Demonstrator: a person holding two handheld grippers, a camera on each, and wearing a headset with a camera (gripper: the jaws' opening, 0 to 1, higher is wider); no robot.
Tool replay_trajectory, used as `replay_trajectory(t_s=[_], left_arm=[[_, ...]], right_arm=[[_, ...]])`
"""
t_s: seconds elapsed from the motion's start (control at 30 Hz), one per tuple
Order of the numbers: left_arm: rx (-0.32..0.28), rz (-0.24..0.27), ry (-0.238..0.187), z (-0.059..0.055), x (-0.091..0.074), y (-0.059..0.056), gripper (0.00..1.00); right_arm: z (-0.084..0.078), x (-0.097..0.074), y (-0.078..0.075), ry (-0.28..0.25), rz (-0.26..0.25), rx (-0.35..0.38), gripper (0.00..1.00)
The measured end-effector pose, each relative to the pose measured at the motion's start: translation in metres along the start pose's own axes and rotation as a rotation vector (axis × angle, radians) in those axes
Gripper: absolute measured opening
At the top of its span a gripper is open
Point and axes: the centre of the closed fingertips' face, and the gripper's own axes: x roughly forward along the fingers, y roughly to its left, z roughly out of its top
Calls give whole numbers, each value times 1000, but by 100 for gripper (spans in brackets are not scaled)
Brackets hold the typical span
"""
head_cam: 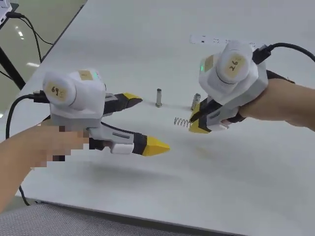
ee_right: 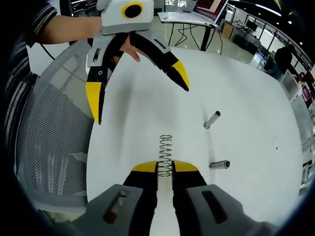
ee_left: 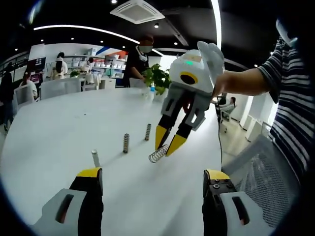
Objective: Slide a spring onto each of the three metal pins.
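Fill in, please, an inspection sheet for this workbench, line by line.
Surface: white table.
Job's things: bare pin; sprung pin; second sprung pin; loose spring in the right gripper.
Clutter: pale strip at the far edge, perhaps a power strip.
Grippers: left gripper open, holding nothing; right gripper shut on the loose spring.
Cables: black cable from the left gripper, another from the right.
Surroundings: mesh chair, plant, people behind.

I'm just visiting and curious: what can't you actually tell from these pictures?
- Head view: the right gripper hides the farthest pin.
- Right gripper view: the near end of the loose spring is hidden between the jaws.
- Left gripper view: the middle pin is too small to tell whether its spring sits fully down.
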Motion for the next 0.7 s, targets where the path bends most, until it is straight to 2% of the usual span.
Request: replay_trajectory(t_s=[0.13,0.23,0.37,0.43,0.5,0.57,0.7], left_arm=[[17,-33,15,-2,9,-9,78],[28,-57,20,-3,16,-15,76],[20,-90,28,-6,27,-19,65],[27,-100,23,-3,31,-21,61],[-2,-127,16,1,35,-24,56],[1,-130,-5,6,38,-24,51],[17,-139,-11,11,42,-25,42]], right_arm=[[-5,-5,7,9,-6,-48,7],[-8,-7,10,7,-4,-45,7],[-9,-8,16,8,1,-57,7],[-9,-10,18,8,1,-62,7],[-6,-12,19,-3,2,-67,7],[-5,-14,19,-11,3,-70,7],[-6,-16,19,-18,0,-70,7]])
